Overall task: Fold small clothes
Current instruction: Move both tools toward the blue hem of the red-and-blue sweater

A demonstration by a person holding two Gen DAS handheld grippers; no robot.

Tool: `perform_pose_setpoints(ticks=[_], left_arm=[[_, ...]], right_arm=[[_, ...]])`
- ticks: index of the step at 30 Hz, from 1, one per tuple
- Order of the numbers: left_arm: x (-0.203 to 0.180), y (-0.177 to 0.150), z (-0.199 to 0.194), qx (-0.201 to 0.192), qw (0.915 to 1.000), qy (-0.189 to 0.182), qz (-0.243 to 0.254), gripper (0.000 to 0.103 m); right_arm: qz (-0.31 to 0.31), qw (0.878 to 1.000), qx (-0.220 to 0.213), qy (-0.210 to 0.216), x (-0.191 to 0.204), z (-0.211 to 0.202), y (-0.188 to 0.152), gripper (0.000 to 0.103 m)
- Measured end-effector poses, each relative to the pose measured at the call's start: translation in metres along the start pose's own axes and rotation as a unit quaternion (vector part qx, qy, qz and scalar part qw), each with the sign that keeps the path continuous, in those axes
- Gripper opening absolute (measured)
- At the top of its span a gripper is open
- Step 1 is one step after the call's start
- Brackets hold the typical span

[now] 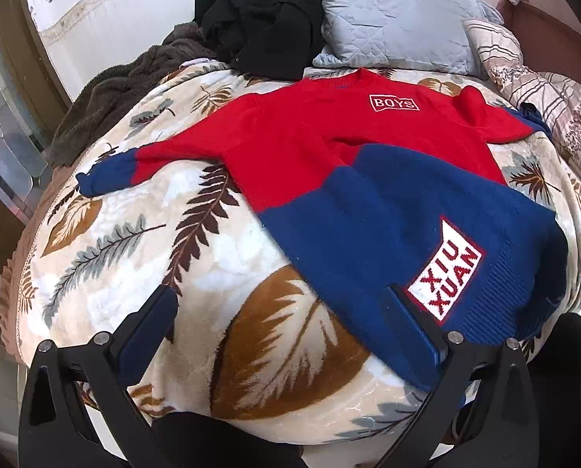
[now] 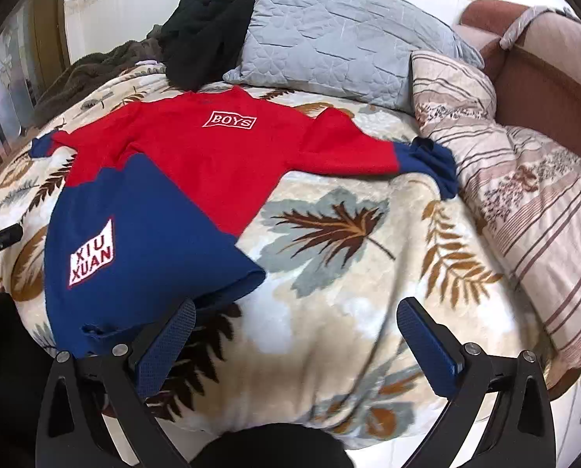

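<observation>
Left gripper (image 1: 282,312) low at 6 o'clock, tongs wide apart, one over the sweater (image 1: 368,179) hem. Right gripper (image 2: 296,321) same deal, gaping, nothing held. Sweater flat on the leaf blanket (image 2: 349,280), sleeves out. Striped quilt (image 2: 532,210) and sofa (image 2: 544,62) clear only from right wrist; glass door (image 1: 5,124) at 9 o'clock only from left.
</observation>
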State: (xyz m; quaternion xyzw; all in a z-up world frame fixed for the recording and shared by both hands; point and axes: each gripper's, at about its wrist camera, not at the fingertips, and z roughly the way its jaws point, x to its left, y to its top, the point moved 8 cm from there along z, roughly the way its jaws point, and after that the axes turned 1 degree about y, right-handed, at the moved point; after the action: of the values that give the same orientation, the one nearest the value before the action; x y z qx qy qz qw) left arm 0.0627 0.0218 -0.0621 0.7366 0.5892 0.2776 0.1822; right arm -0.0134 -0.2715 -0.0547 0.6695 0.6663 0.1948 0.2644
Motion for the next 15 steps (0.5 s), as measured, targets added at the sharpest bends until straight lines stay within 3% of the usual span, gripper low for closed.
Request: perform_pose_setpoints(ticks=[10, 15], left_arm=[[-0.003, 0.0, 0.005, 0.007, 0.9999, -0.002, -0.008, 0.103], [-0.01, -0.005, 0.012, 0.026, 0.9994, -0.018, -0.016, 0.103]], right_arm=[[-0.14, 0.988, -0.026, -0.062, -0.019, -0.03, 0.018, 0.103], [-0.109, 0.993, -0.028, -0.047, -0.015, -0.015, 0.005, 0.103]])
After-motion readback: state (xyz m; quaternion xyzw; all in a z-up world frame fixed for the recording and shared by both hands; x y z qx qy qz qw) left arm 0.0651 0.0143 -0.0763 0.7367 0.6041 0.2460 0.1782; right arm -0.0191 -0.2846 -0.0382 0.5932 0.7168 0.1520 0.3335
